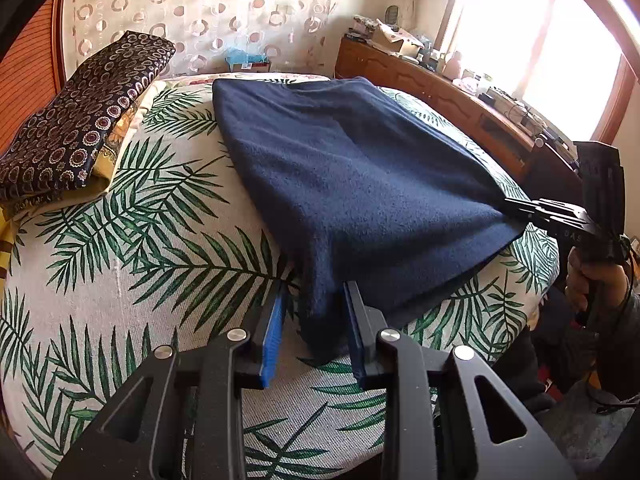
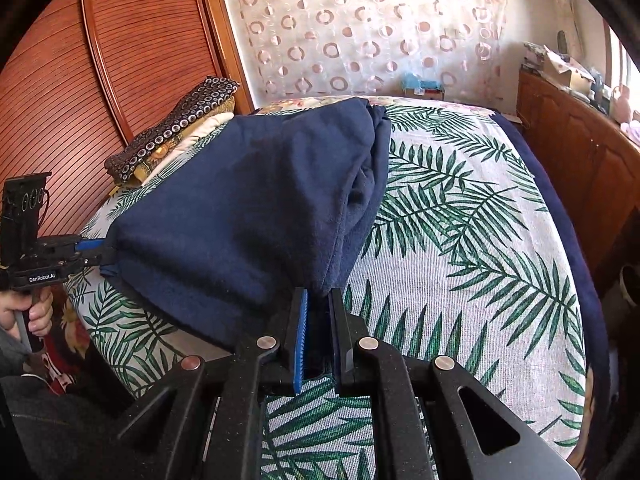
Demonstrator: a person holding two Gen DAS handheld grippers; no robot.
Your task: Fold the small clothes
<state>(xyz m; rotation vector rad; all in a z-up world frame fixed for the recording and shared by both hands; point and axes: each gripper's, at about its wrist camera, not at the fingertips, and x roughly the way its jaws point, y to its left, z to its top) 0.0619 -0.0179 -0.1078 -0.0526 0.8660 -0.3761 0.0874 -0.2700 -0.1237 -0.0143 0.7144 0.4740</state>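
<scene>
Black fingers with blue pads of the left claw (image 1: 316,320) are seen angled downward, parted, with a corner of the navy garment (image 1: 352,184) lying loose between them. A near corner is pinched tight by the right claw (image 2: 319,312), also tilted down. Across the leaf-print bedspread (image 2: 460,240) the garment is spread.

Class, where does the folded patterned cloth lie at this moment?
In the left wrist view the patterned cloth lies at the far left of the bed, by the wooden wall, left of the blue garment.
</scene>
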